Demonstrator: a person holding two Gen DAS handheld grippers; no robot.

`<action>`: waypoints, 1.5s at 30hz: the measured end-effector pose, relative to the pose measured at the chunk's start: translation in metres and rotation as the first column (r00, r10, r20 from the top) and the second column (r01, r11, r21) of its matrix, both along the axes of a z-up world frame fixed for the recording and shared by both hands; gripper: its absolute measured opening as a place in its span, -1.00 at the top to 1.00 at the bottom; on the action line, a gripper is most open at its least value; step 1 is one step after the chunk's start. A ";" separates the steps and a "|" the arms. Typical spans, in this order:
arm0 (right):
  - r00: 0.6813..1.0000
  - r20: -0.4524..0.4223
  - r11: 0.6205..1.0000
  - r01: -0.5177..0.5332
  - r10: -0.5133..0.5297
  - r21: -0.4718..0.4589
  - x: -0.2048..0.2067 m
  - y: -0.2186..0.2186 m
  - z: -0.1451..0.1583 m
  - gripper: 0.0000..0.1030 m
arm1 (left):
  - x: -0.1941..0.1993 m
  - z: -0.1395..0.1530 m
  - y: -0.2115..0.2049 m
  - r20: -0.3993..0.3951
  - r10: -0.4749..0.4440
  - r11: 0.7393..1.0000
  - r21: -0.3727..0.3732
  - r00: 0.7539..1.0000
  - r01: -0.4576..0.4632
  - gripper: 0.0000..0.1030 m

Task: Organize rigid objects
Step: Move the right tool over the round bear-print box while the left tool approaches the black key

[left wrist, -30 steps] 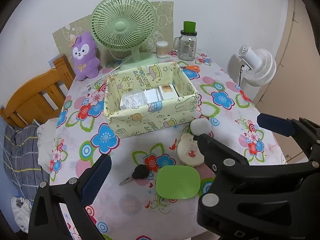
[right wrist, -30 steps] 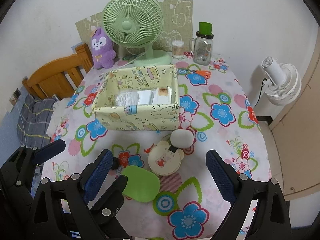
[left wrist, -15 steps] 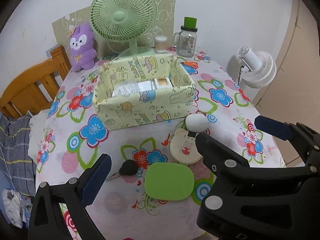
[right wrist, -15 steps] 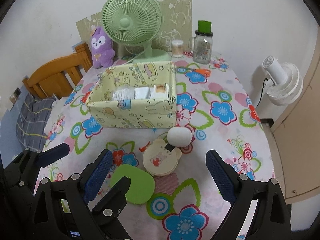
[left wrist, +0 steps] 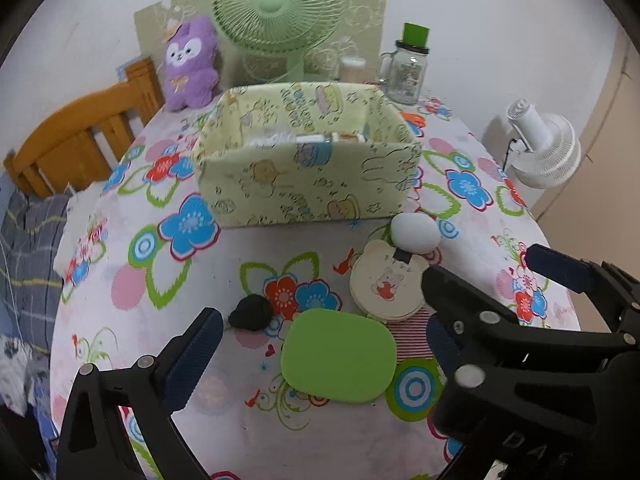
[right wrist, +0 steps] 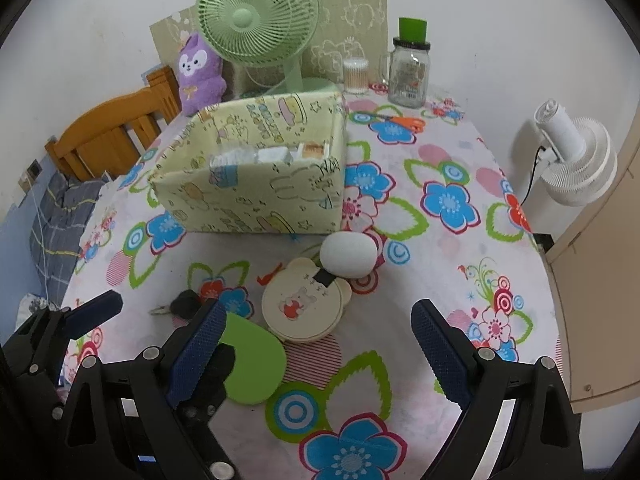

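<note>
A flat green rounded case (left wrist: 339,355) lies on the flowered tablecloth between the fingers of my open left gripper (left wrist: 320,354); it also shows in the right wrist view (right wrist: 252,364). Behind it sit a cream bear-shaped tin (left wrist: 387,286) (right wrist: 305,304), a white egg-shaped object (left wrist: 414,233) (right wrist: 349,254) and a black car key (left wrist: 251,311) (right wrist: 185,305). The yellow patterned box (left wrist: 304,172) (right wrist: 256,176) holds some packets. My right gripper (right wrist: 318,356) is open and empty, low over the table in front of the tin.
A green desk fan (left wrist: 276,4), a purple plush (left wrist: 190,62), a glass jar with green lid (left wrist: 408,68) and a cotton-swab pot (right wrist: 355,75) stand at the back. Orange scissors (right wrist: 402,121) lie behind the box. A white fan (right wrist: 576,160) stands right; a wooden chair (right wrist: 116,136) left.
Both grippers have moved forward and lower toward the table. The green case now lies between my left fingers. Nothing on the table has moved.
</note>
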State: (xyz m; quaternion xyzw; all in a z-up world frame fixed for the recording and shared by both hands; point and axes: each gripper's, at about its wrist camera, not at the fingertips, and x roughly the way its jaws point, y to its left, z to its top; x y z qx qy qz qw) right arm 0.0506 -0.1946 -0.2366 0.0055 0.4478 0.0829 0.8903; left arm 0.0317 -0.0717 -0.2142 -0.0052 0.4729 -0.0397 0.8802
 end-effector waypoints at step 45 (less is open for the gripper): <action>0.982 -0.164 0.992 0.081 -0.097 -0.099 0.061 0.037 -0.087 -0.71 | 0.037 -0.073 0.026 -0.124 0.048 0.999 0.028 0.991 -0.045 -0.92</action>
